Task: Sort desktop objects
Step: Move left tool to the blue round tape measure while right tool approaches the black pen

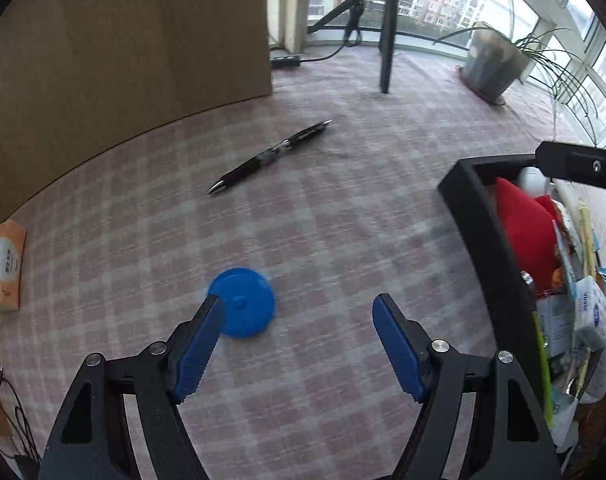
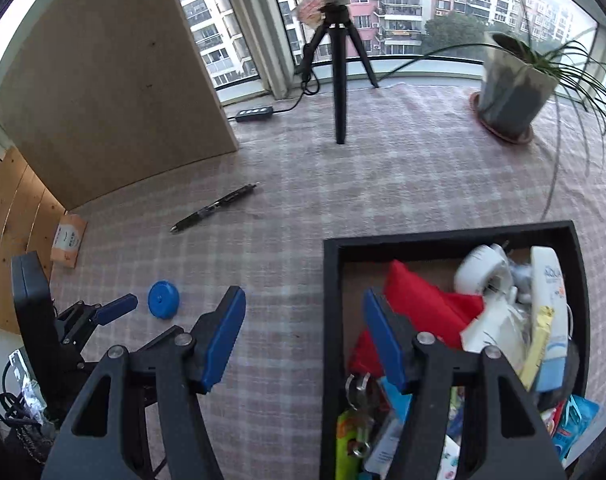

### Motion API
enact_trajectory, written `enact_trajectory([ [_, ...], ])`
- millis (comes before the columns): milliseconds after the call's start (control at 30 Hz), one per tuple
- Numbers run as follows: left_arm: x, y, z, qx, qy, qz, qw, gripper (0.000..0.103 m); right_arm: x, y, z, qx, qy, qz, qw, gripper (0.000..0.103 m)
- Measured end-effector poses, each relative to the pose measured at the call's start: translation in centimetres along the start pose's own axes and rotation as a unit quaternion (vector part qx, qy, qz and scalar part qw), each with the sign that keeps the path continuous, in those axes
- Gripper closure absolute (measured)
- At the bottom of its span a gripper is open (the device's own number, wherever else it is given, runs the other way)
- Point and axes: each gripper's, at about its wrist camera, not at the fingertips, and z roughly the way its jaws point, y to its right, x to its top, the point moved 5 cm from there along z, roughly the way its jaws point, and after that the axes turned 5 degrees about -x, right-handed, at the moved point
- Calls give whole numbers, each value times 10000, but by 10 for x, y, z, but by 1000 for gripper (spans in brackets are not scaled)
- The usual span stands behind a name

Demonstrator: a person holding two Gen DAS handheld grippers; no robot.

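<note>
Checked cloth covers your surface [image 2: 403, 184]. Black tray [image 2: 455, 237] at right is packed with items. Your right tool [image 2: 303, 320] hangs wide over its left rim. Left tool [image 1: 297, 320] gapes too, blue disc [image 1: 245, 302] at its left finger. Pen [image 1: 269, 156] lies beyond.

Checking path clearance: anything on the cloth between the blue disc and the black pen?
Nothing: only bare plaid tablecloth lies between the blue disc and the black pen, clearest in the left wrist view.
</note>
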Motion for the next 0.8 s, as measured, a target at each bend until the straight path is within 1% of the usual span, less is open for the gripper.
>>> enact_trajectory([
  [67, -2, -12, 6, 122, -45, -14, 9999, 29, 12, -20, 14, 75, -77, -93, 9999, 42],
  [167, -5, -20, 12, 184, -74, 38, 9998, 29, 30, -42, 40, 158, -265, -93, 9995, 43],
  [267, -7, -22, 19, 298, -94, 142, 9994, 29, 43, -59, 69, 309, -509, 55, 9982, 43],
  [367, -8, -27, 28, 388, -124, 156, 9990, 29, 55, -70, 95, 319, -664, 243, 9970, 44],
  [467, -9, -32, 36, 360, -140, 61, 9992, 29, 61, -77, 121, 488, -947, 519, 9930, 53],
  [500, -9, -34, 38, 371, -129, 24, 9992, 30, 62, -79, 129, 525, -1044, 630, 9912, 57],
  [533, -10, -35, 39, 386, -122, -7, 9992, 32, 63, -81, 137, 552, -1127, 732, 9894, 59],
  [567, -10, -37, 41, 378, -124, -38, 9992, 33, 64, -83, 143, 572, -1176, 803, 9882, 59],
  [600, -11, -38, 42, 360, -130, -47, 9993, 38, 65, -85, 148, 581, -1212, 852, 9873, 60],
  [633, -11, -39, 43, 338, -110, -40, 9994, 40, 67, -88, 153, 574, -1239, 882, 9867, 61],
  [767, -13, -38, 40, 419, 59, 113, 9990, 50, 71, -99, 169, 347, -1311, 844, 9872, 64],
  [800, -14, -37, 39, 415, 74, 141, 9990, 55, 71, -102, 173, 286, -1346, 825, 9870, 65],
])
